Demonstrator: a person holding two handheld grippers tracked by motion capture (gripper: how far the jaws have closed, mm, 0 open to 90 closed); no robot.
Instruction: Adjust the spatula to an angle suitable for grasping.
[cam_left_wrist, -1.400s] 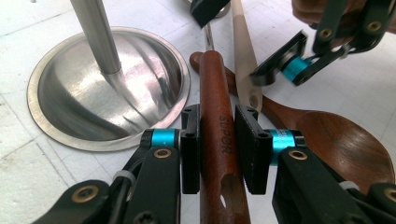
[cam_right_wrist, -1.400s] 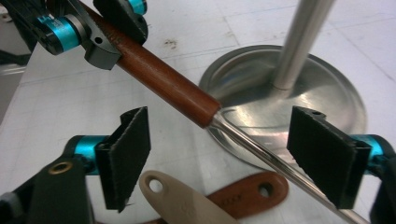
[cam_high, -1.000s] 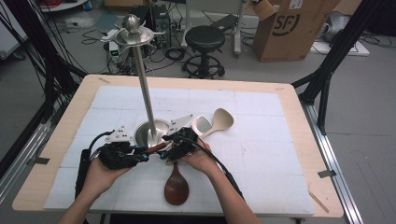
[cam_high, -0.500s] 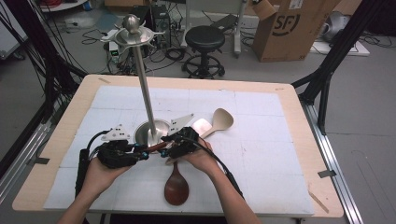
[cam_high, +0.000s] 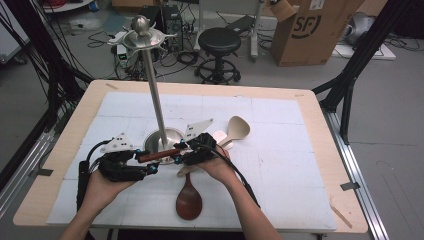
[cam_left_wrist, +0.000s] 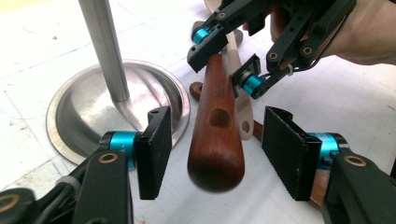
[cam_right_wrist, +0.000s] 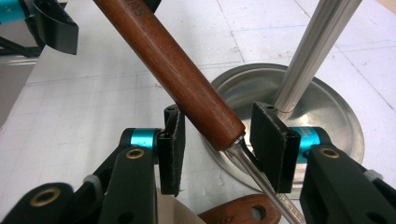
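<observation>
Brown wooden handle (cam_left_wrist: 215, 126) beside the steel stand (cam_high: 159, 120): my right gripper (cam_right_wrist: 217, 142) closing around it, my left gripper (cam_left_wrist: 215, 151) just opened, clear.

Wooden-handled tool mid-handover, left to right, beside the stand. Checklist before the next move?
1. Left gripper released: ok. Its jaws have just been opening, and the wooden handle sits between them, untouched.
2. Right gripper has the tool: ok. Its jaws have just been closing, with the pads on the handle near the metal shank.
3. Grip firmness: cannot tell.
4. Clearance to stand pole: cannot tell; it looks close behind the right gripper.
5. Hanging hole unobstructed: ok.
</observation>
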